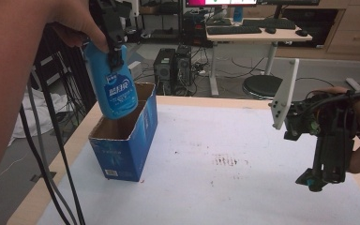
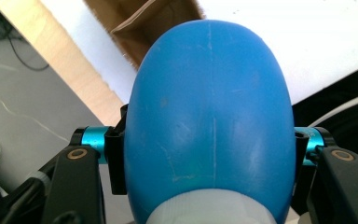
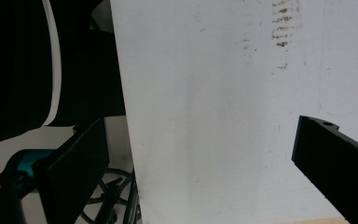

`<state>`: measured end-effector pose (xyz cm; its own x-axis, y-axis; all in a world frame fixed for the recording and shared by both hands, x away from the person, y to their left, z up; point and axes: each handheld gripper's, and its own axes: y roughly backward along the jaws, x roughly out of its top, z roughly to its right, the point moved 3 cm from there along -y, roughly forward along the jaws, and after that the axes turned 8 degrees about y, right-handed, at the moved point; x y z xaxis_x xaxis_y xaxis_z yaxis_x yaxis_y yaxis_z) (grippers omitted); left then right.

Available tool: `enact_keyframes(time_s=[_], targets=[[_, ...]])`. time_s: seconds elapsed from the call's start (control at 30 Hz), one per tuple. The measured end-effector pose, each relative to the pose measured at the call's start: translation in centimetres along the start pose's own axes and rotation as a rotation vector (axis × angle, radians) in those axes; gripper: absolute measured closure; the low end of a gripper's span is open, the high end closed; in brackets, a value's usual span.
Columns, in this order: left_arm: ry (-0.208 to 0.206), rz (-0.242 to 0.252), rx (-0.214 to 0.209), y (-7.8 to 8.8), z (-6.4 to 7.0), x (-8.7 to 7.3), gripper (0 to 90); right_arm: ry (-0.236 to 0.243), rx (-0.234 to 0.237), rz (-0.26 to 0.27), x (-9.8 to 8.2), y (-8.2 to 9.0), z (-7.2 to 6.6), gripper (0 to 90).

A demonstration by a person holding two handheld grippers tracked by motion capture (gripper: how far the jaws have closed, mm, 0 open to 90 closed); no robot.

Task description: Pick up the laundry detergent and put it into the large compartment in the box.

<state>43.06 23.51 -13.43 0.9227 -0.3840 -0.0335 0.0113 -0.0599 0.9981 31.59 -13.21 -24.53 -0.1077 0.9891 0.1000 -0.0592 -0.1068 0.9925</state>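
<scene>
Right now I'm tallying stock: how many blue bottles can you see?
1. The blue bottle hangs bottom-down in the left gripper, held over the open blue carton at the table's left. More may be hidden inside the carton.

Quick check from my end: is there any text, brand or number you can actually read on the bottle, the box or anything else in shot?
No text reads clearly.
Blue bottle, held in the left claw: white label print, too blurred to read.
Blue box: pale markings and a small white sticker near its base, too small to read.
Monitor at the back: illegible.
</scene>
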Motion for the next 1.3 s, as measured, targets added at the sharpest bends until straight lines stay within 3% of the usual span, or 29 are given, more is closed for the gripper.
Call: enact_keyframes(time_s=[0.13,0.17,0.2,0.3,0.63,0.8,1.07,1.3], targets=[[0.043,-0.005,-0.001,-0.2,-0.4,0.0,38.5,0.002,0.001,0.002,0.0,0.0,0.0,3.2],[0.079,-0.01,-0.008,-0.4,-0.7,-0.1,38.5,-0.001,0.0,0.0,0.0,0.0,0.0,3.2],[0.079,-0.01,-0.008,-0.4,-0.7,-0.1,38.5,-0.001,0.0,0.001,0.0,0.0,0.0,3.2],[0.134,-0.012,-0.025,-0.9,-1.1,0.0,38.5,-0.002,0.002,-0.001,0.0,0.0,0.0,3.2],[0.231,-0.016,-0.022,-2.5,-1.4,0.4,38.5,-0.003,0.001,0.003,0.0,0.0,0.0,3.2],[0.229,-0.024,-0.017,-3.2,-1.5,0.6,38.5,-0.007,0.001,0.006,-0.1,-0.1,0.0,3.2],[0.244,-0.042,-0.025,-5.9,-1.6,1.1,38.5,-0.01,0.0,0.008,-0.2,-0.1,0.0,3.2],[0.223,-0.039,-0.03,-7.2,-1.4,1.3,38.5,-0.006,0.004,0.009,-0.1,-0.3,-0.1,3.2]])
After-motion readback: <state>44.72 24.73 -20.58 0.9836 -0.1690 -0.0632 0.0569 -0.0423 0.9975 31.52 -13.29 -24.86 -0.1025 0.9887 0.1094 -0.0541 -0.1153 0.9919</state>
